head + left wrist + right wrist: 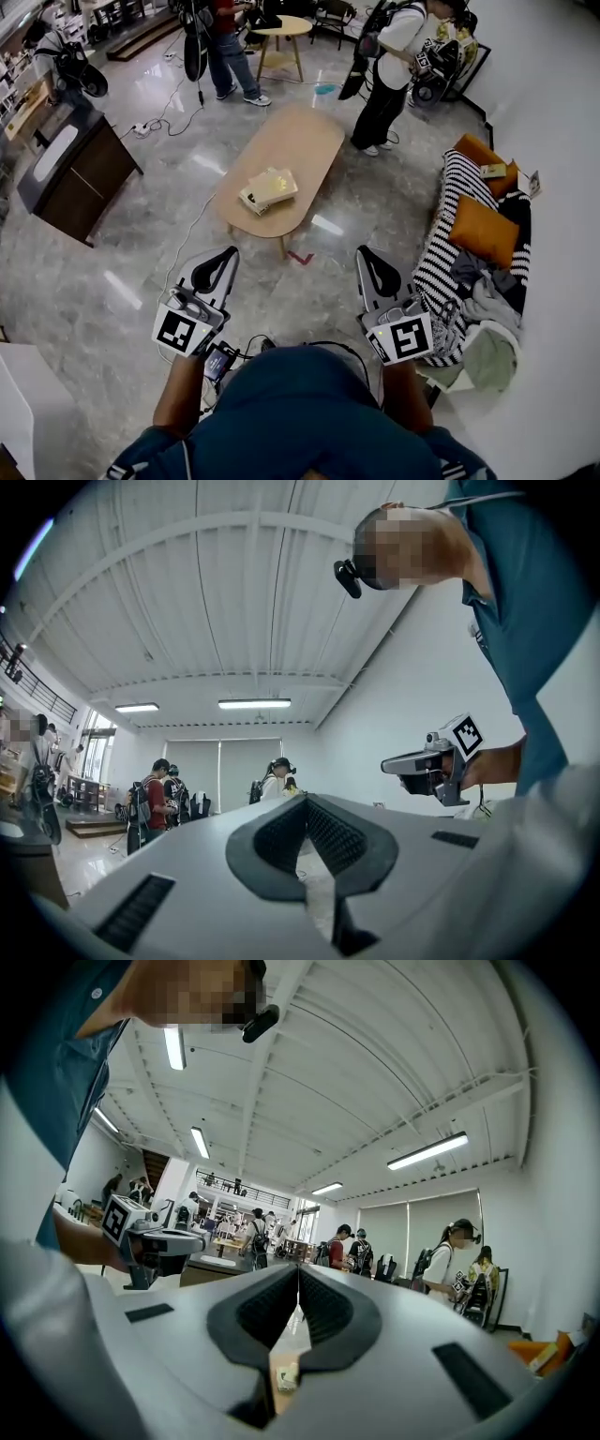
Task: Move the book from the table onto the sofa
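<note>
A stack of yellowish books [268, 189] lies on the near end of the oval wooden table [291, 131]. The sofa [441, 244] stands at the right, draped in a striped blanket, with orange cushions [483, 230] and loose clothes on it. My left gripper [228, 253] and right gripper [364, 253] are held side by side over the floor, short of the table, both shut and empty. In the left gripper view the jaws [302, 803] meet, and the right gripper [427, 761] shows beside them. In the right gripper view a book [284, 1377] peeks below the closed jaws [298, 1274].
A dark cabinet [70, 169] stands at the left. Several people stand beyond the table, one [389, 75] close to its far right end. A round side table [281, 28] is at the back. Cables [178, 117] run over the floor, and a red mark [300, 257] lies before the table.
</note>
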Motion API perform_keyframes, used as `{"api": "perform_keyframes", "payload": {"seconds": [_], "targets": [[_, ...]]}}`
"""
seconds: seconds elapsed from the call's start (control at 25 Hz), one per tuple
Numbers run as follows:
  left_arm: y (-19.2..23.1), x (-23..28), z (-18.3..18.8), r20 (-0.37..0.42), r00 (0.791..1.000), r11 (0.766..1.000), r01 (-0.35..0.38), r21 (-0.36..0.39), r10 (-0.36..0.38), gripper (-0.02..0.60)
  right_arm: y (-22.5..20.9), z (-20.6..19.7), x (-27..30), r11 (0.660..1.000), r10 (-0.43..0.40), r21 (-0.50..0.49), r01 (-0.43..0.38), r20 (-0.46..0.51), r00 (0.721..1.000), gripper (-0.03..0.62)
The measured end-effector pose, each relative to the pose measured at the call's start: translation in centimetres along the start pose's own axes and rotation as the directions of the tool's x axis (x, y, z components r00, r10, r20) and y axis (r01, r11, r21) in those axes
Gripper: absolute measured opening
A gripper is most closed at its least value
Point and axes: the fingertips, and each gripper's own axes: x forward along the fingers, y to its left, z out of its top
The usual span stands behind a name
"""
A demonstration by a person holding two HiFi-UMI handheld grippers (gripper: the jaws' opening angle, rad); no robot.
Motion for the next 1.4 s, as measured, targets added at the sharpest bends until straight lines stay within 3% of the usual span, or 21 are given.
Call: {"api": "perform_keyframes", "payload": {"seconds": [0.32,1.12,1.4], "targets": [[0.7,3.7,-2.0,-0.029,0.999,0.999,0.024,-0.025,-0.025,0.004,-3.1,-2.1,1.4,1.000,-0.022,0.014,0.022,-0.035,0.999,0.015],[-0.5,20.3,-4.1,-0.072,0.992,0.994,-0.108,-0.002,0.108,0.003,-18.9,-7.4,8.1,0.985,0.159,0.063,-0.159,0.013,0.987,0.015],[-0.7,22.1,-4.9,-0.110,0.987,0.993,-0.121,-0.003,0.120,0.005,-20.6,-8.8,9.6,0.977,0.188,0.098,-0.188,0.017,0.982,0.015]]}}
